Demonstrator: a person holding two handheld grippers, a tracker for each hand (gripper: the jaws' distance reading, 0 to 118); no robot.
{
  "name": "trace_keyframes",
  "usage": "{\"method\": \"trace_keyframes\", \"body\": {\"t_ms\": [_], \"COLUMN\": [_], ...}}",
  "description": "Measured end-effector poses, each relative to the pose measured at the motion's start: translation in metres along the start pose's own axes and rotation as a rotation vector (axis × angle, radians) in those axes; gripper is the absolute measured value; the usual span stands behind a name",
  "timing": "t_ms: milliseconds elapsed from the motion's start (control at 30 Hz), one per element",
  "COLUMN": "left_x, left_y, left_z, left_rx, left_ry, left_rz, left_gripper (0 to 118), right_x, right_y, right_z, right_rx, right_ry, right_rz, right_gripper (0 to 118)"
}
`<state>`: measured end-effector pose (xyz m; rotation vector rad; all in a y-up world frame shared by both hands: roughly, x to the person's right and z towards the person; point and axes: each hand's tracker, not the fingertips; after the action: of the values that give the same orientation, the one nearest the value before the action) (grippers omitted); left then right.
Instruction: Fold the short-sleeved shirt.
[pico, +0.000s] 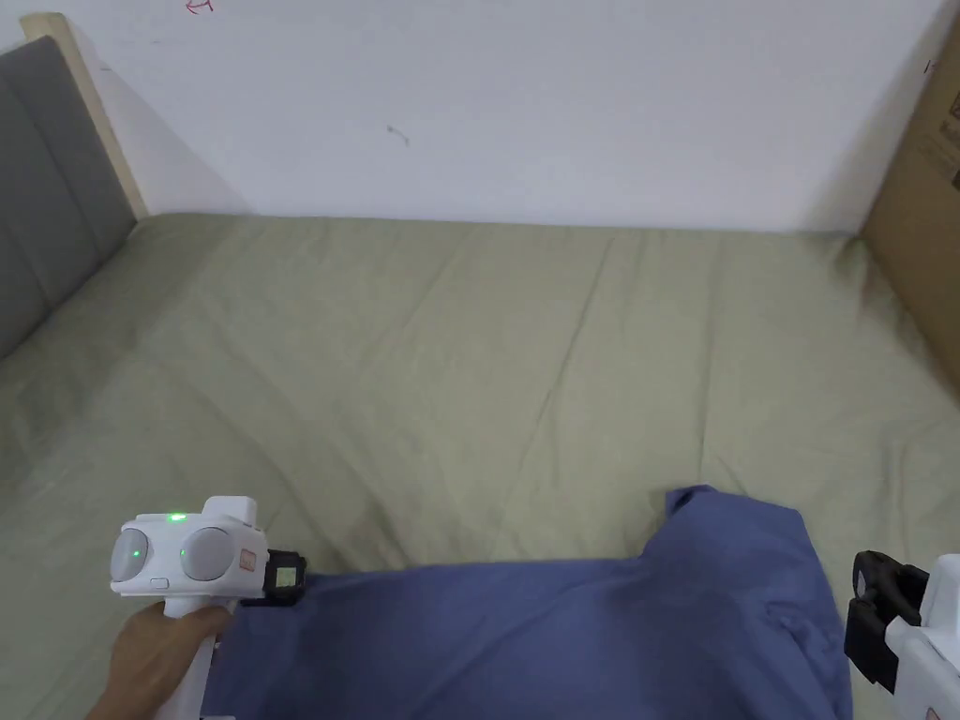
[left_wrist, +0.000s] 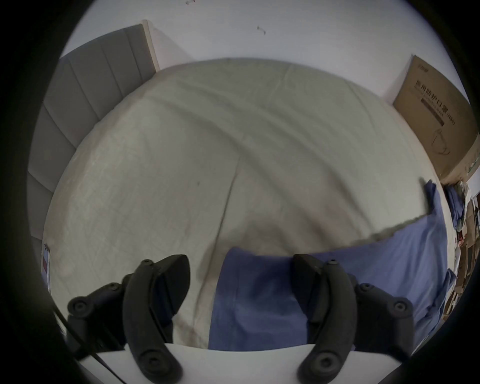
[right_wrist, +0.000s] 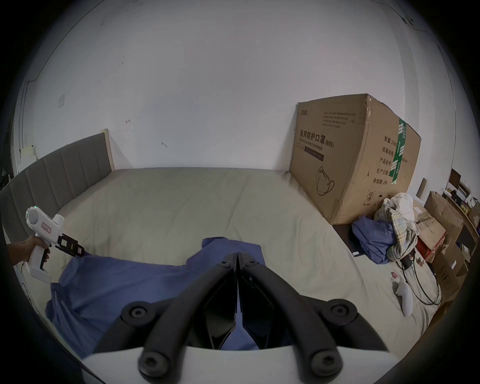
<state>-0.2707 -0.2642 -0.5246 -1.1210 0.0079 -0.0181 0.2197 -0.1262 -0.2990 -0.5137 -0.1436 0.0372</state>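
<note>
The head view looks down the bed (pico: 487, 356); both gripper views sit low, facing the same wall (right_wrist: 207, 91).

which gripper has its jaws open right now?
The left gripper: black jaws spread over the blue short-sleeved shirt's corner. The right gripper's jaws are closed together.

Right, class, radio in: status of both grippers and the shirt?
Left gripper open over shirt corner. Right gripper shut, nothing visibly held. Blue shirt spread on bed, unfolded. Nothing in the way.

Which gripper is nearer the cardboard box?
Right. The right gripper is at the shirt's box-side end; the left gripper is at the far end from the box.
</note>
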Motion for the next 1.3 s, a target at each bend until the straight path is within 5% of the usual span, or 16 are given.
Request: {"method": "trace_keyframes", "body": {"t_ms": [100,200,333,367,400,433,467,533,833,900,933,1000,1033,1200,1300], "left_x": [0.005,0.010,0.020,0.021,0.021,0.022,0.022,0.022,0.017,0.015,0.014,0.013,0.013,0.004,-0.007], "left_y": [-0.004,-0.006,-0.013,-0.015,-0.017,-0.019,-0.021,-0.024,-0.028,-0.030,-0.031,-0.034,-0.035,-0.044,-0.051], "left_z": [-0.007,0.003,0.014,0.021,0.031,0.041,0.052,0.069,0.090,0.088,0.088,0.088,0.089,0.095,0.106], "left_rx": [-0.001,0.043,0.087,0.118,0.150,0.172,0.186,0.215,0.247,0.247,0.247,0.246,0.247,0.261,0.275], "left_ry": [-0.015,-0.022,-0.045,-0.055,-0.064,-0.081,-0.099,-0.116,-0.123,-0.128,-0.134,-0.146,-0.148,-0.162,-0.196], "left_rz": [0.005,-0.015,-0.065,-0.061,-0.052,-0.061,-0.070,-0.084,-0.085,-0.068,-0.054,-0.033,-0.027,0.035,0.108], "left_gripper": [62,8,4,3,3,3,3,3,3,3,3,3,3,3,3], "right_x": [0.007,0.015,0.034,0.040,0.044,0.050,0.054,0.059,0.047,0.043,0.039,0.031,0.029,0.028,0.035], "right_y": [-0.003,-0.006,-0.007,-0.007,-0.007,-0.009,-0.011,-0.017,-0.038,-0.042,-0.043,-0.042,-0.040,-0.028,-0.015], "right_z": [-0.005,-0.014,-0.049,-0.061,-0.077,-0.094,-0.109,-0.139,-0.227,-0.233,-0.234,-0.226,-0.222,-0.185,-0.139], "right_rx": [-0.021,-0.047,-0.108,-0.125,-0.159,-0.201,-0.238,-0.266,-0.469,-0.500,-0.516,-0.488,-0.470,-0.369,-0.284], "right_ry": [-0.006,-0.007,0.008,0.005,0.007,0.001,0.003,-0.010,-0.001,0.007,0.019,0.018,0.033,0.070,0.131], "right_rz": [-0.005,-0.029,-0.115,-0.139,-0.156,-0.170,-0.162,-0.154,-0.096,-0.103,-0.111,-0.094,-0.075,-0.008,-0.033], "right_gripper": [0,0,3,11,31,66,90,103,89,66,41,9,3,3,3]}}
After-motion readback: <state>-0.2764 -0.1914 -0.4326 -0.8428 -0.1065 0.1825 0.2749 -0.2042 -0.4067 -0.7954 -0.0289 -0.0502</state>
